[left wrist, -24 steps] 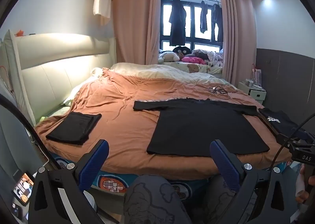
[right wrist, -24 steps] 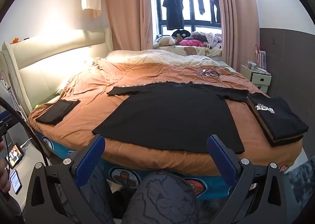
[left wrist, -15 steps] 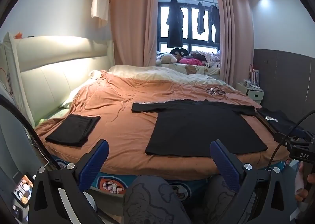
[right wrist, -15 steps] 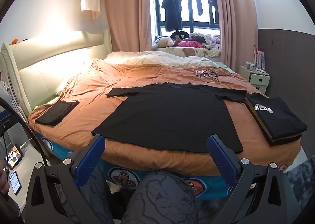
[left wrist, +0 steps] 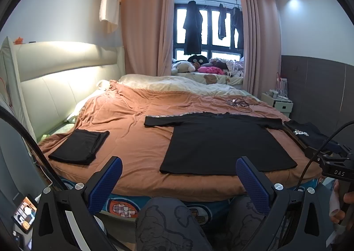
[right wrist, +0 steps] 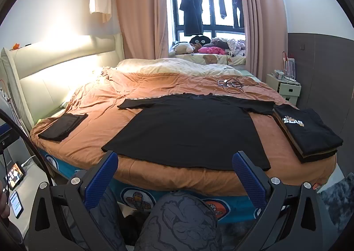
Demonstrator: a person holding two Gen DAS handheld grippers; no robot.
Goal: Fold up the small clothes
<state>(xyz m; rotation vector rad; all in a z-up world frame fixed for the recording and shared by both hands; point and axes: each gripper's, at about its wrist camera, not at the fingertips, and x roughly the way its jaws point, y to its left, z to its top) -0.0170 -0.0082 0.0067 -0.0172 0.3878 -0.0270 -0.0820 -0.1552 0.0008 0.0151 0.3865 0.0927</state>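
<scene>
Right now we hold both grippers spread wide and empty, short of the bed edge: left gripper (left wrist: 177,172) and right gripper (right wrist: 174,166) each frame our knees below and touch no fabric. Just beyond the right gripper's fingers (right wrist: 247,175) lies the black T-shirt (right wrist: 192,131), spread flat on the orange cover (right wrist: 99,100), hem toward us, sleeves out to both sides. From the left gripper it sits ahead and to the right.

Risks as we judge them: the shirt is thin and flat, so a pinch at the hem may catch the cover too and drag it. Uneven pulls from the two sides would skew the fold. The right sleeve ends just beside the folded stack (right wrist: 309,131), so a sweep there could knock it. A folded dark piece (left wrist: 79,146) lies well left of the left fingers (left wrist: 106,182), out of the way. Cables (right wrist: 232,84) lie past the collar and could snag if the shirt slides forward.
</scene>
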